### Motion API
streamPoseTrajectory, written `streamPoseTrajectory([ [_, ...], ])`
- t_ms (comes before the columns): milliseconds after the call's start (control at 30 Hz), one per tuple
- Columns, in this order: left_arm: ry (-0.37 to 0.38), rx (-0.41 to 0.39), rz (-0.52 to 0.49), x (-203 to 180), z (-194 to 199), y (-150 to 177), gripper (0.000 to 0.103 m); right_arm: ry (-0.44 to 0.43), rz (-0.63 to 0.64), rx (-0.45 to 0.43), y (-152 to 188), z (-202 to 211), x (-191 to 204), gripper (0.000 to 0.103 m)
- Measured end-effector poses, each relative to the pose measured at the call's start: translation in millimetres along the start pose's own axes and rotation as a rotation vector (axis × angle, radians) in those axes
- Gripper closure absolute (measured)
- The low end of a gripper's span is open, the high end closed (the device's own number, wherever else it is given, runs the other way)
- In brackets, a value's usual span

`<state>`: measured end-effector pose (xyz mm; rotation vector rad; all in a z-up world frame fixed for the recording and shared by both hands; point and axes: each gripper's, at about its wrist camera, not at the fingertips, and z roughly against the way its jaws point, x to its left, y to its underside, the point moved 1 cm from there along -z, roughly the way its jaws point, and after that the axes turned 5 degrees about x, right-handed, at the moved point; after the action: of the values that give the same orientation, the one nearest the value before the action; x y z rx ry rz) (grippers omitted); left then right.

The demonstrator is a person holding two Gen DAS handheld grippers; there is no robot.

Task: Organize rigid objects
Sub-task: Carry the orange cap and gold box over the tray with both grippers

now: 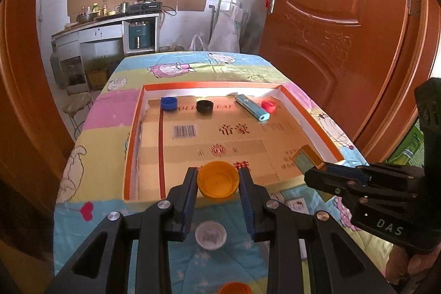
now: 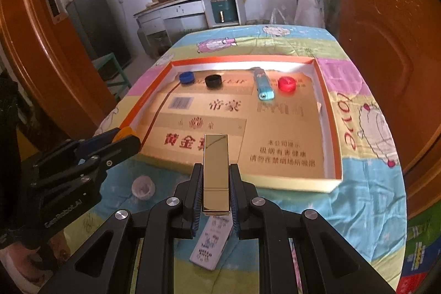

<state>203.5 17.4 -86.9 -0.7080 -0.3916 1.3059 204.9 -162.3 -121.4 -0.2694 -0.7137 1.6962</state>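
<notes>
My left gripper (image 1: 218,177) is shut on an orange bottle cap (image 1: 217,179), held over the near edge of the shallow orange-rimmed box (image 1: 132,134). My right gripper (image 2: 215,172) is shut on a gold rectangular lighter (image 2: 215,164), held above the box's near edge (image 2: 303,182). Inside the box at the far end lie a blue cap (image 1: 168,103), a black cap (image 1: 204,106), a light blue lighter (image 1: 252,107) and a red cap (image 1: 268,105). The right gripper also shows at the right of the left wrist view (image 1: 308,164), the left gripper at the left of the right wrist view (image 2: 124,138).
A white cap (image 1: 210,235) and another orange cap (image 1: 234,289) lie on the cartoon-print tablecloth (image 1: 104,112) near me. A white patterned lighter (image 2: 210,245) lies under the right gripper. Orange doors (image 1: 344,32) flank the table; a kitchen counter (image 1: 104,21) stands behind.
</notes>
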Motion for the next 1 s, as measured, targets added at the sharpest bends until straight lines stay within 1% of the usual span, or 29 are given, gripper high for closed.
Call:
streamPoseTrajectory([
  [300,-0.018,0.009,0.007,8,-16,-12,0.073,-0.006,0.022,-0.008,-19,-9,1,0.085],
  [633,-0.034,0.012,0.009,13,-33,-29,0.073,-0.007,0.022,-0.007,-31,-16,-5,0.085],
  [1000,-0.064,0.005,0.002,20,-47,-50,0.073,-0.003,0.028,-0.003,-61,-38,-11,0.085],
])
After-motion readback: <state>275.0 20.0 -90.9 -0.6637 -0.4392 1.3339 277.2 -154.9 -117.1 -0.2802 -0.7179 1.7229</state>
